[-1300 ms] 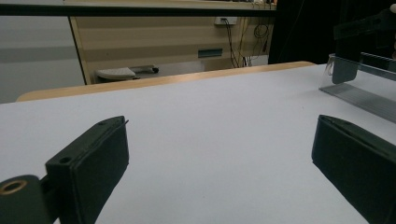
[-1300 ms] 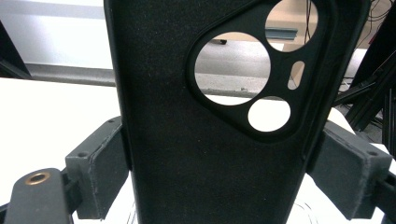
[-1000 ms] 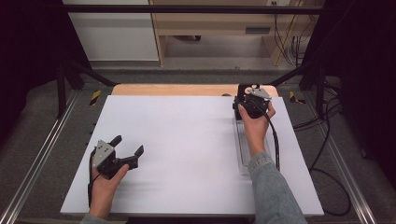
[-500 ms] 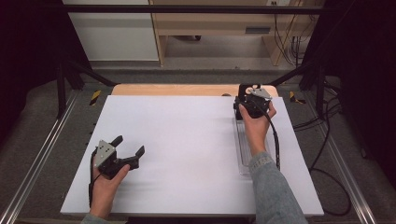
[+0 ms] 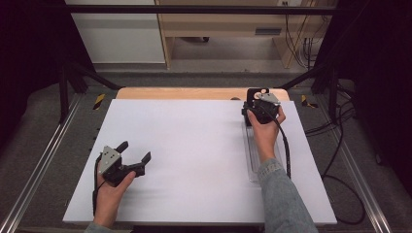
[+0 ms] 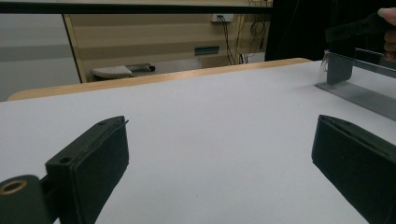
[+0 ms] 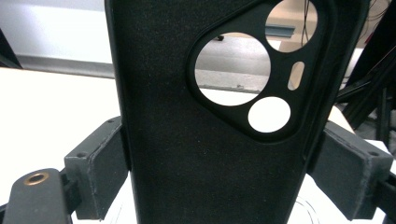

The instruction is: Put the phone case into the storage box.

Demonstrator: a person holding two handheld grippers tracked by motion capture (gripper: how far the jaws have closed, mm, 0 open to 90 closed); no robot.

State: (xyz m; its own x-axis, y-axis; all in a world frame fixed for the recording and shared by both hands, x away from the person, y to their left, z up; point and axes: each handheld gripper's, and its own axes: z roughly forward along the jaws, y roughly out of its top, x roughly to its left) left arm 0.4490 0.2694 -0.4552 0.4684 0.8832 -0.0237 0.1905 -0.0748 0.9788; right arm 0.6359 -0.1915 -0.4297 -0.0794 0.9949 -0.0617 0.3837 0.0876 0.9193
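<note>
The white table top [image 5: 194, 160] is the largest thing, and a wooden board edge [image 5: 194, 93] shows behind its far side. On the right part of the table lies one clear plastic tray [image 5: 253, 162], long and narrow, with its long axis running from the near side to the far side.

There are two grippers. The right gripper [image 5: 256, 104] is at the far end of the tray, near the far right corner of the table. Its jaws are pressed on the two long edges of one black phone case [image 7: 215, 121], so they stand wide but they grip. The case stands upright with its long axis vertical. The camera cutout is at the top end, and the case rises above the jaws. In the right gripper view I count four holes in the cutout: two big round, one small round, one small oval.

The left gripper [image 5: 135, 156] rests low at the near left part of the table, well apart from the case. Its jaws are wide open with nothing between them.
</note>
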